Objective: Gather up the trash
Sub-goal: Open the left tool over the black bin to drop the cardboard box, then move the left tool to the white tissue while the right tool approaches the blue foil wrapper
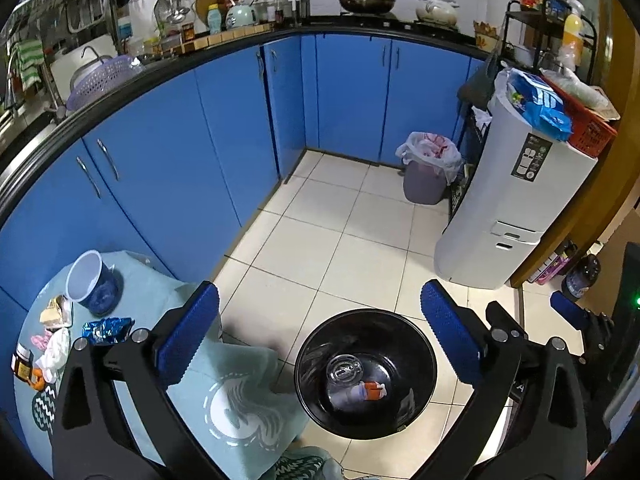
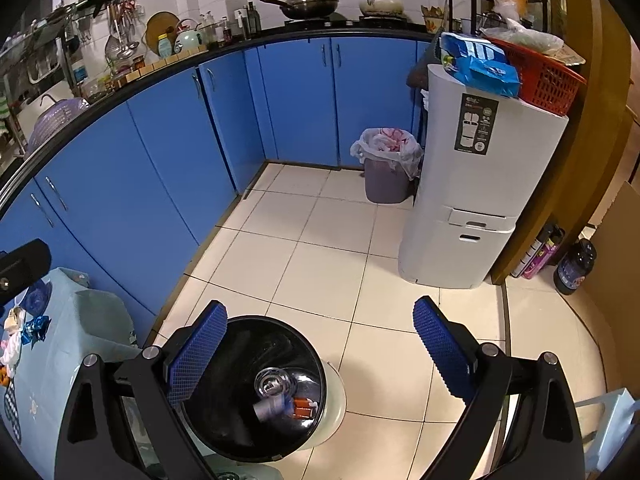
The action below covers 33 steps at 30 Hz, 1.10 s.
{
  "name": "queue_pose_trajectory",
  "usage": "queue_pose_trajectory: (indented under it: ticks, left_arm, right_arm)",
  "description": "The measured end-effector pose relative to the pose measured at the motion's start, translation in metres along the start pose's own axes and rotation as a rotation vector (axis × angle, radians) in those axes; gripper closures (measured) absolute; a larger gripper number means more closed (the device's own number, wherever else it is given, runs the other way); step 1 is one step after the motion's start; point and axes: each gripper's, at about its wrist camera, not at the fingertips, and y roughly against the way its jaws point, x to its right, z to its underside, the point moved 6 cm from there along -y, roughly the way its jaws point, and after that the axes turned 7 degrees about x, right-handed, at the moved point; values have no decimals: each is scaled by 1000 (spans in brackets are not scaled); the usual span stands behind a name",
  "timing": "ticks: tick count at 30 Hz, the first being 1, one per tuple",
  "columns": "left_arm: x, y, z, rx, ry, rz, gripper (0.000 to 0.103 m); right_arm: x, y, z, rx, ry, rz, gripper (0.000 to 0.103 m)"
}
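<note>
A bin with a black liner (image 1: 308, 364) (image 2: 240, 340) stands on the floor beside the table. Inside lie a clear cup (image 1: 344, 368) (image 2: 274, 382), a small bottle (image 1: 350, 394) (image 2: 270, 408) and an orange pack (image 1: 374, 390) (image 2: 304, 407). On the table's pale blue cloth (image 1: 240, 400) sit a blue-and-white tub (image 1: 90, 280), a blue foil wrapper (image 1: 106, 330), a tan wrapper (image 1: 56, 312), crumpled white tissue (image 1: 54, 354) and a small jar (image 1: 22, 366). My left gripper (image 1: 320, 336) is open and empty above the bin. My right gripper (image 2: 320, 350) is open and empty over the bin.
Blue cabinets (image 1: 180, 160) run along the left and back. A lined purple bin (image 1: 426, 176) and a white appliance (image 1: 520, 200) with an orange basket (image 1: 588, 128) stand at the right. A dark bottle (image 2: 574, 266) stands on the floor by the door frame.
</note>
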Motion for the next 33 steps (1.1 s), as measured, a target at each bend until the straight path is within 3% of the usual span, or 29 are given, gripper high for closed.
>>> queue_pose_trajectory:
  ticks: [14,33]
  left_arm:
    - [-43,16,7,23,42,-66,4]
    - [-196,59,42,45,213,-269,4]
  right_arm:
    - [-45,13,-5,44,70,-63,11]
    - [-198,32,6,60,248,-257,11]
